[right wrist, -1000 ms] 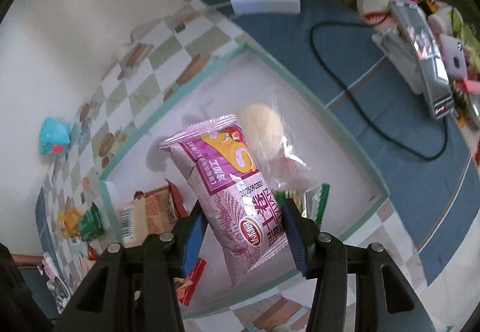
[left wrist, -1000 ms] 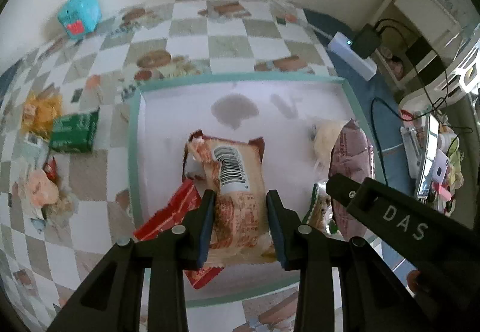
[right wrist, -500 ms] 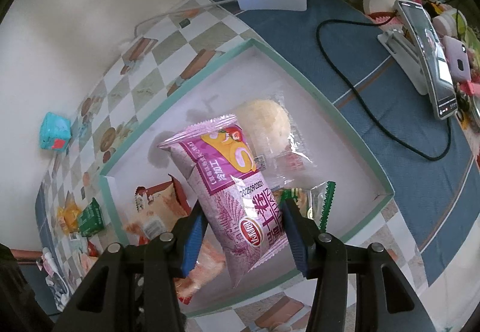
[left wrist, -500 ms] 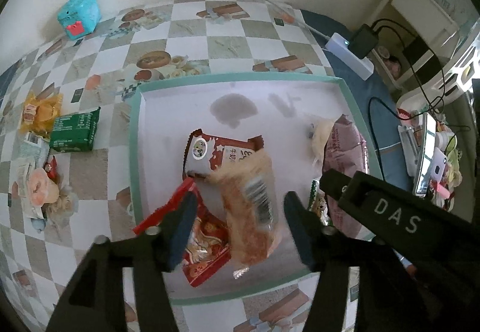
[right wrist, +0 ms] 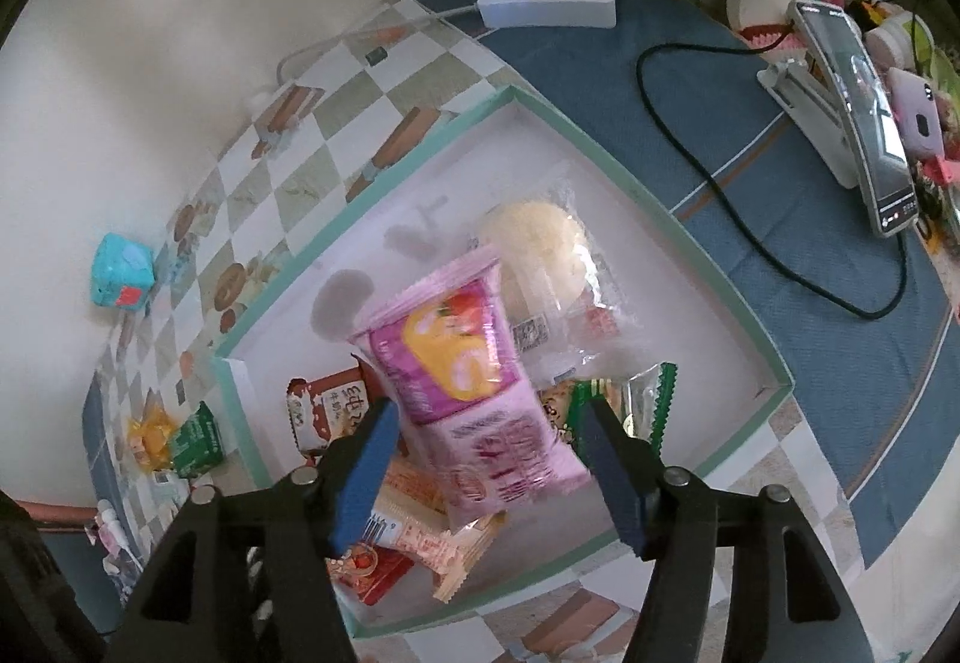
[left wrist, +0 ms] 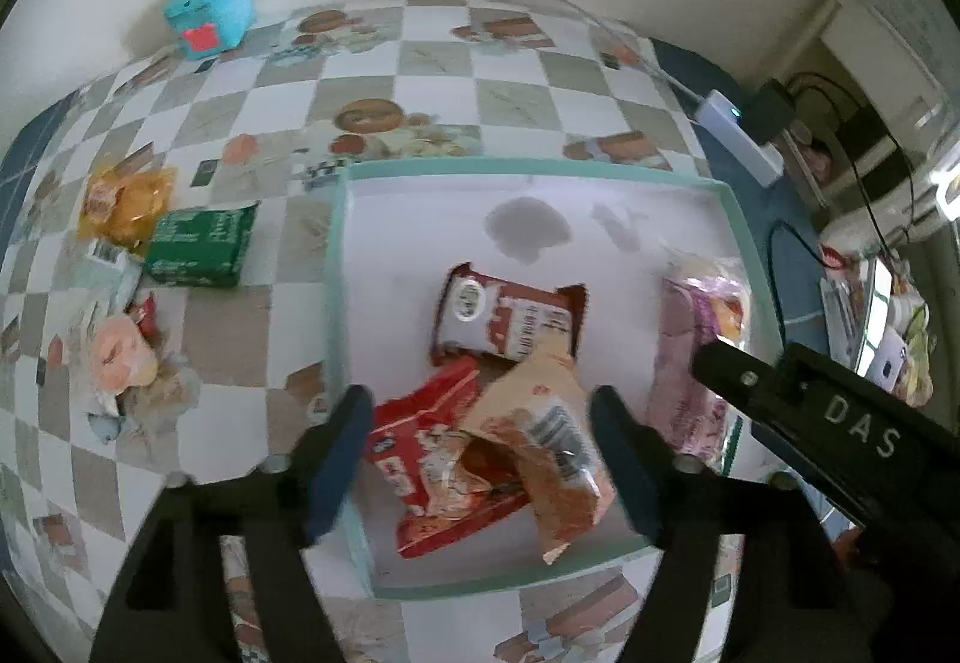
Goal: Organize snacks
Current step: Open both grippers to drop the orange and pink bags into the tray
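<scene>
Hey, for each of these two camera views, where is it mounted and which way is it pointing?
Left wrist: sits on the left gripper, looking steeply down into the teal-rimmed tray; own open fingers show, plus the right gripper.
Right wrist: sits on the right gripper, looking steeply down over the tray; own fingers show, just opened around the pink snack bag.
Shared: tray, pink bag, orange packet.

pink packet [right wrist: 474, 399]: glossy plastic film | tray [left wrist: 540, 171]: matt card | tablecloth [left wrist: 420, 81]: smooth

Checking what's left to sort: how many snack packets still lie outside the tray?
4, maybe more hidden: green packet, yellow packet beside it, pale packet below, peach packet nearest.
</scene>
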Action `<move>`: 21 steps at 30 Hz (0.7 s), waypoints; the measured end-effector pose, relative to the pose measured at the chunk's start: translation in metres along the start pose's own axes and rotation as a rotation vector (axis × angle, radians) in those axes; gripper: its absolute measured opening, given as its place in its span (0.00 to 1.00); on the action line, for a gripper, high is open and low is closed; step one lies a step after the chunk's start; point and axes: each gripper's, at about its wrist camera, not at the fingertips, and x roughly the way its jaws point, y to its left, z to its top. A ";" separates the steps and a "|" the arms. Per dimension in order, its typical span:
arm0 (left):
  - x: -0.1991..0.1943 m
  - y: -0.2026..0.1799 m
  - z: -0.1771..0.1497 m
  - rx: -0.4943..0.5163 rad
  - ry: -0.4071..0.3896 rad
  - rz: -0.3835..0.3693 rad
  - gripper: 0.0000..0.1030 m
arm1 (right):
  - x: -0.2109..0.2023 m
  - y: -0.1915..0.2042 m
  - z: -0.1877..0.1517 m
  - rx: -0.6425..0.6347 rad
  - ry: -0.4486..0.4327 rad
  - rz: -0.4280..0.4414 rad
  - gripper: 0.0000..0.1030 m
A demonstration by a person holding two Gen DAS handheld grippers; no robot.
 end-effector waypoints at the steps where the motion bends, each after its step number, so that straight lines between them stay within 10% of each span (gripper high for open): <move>1: -0.001 0.003 0.001 -0.013 0.000 0.003 0.77 | -0.001 0.000 0.000 0.000 -0.002 -0.002 0.66; 21: -0.014 0.117 -0.001 -0.431 -0.005 -0.005 0.94 | -0.009 -0.015 0.003 0.065 -0.080 -0.038 0.99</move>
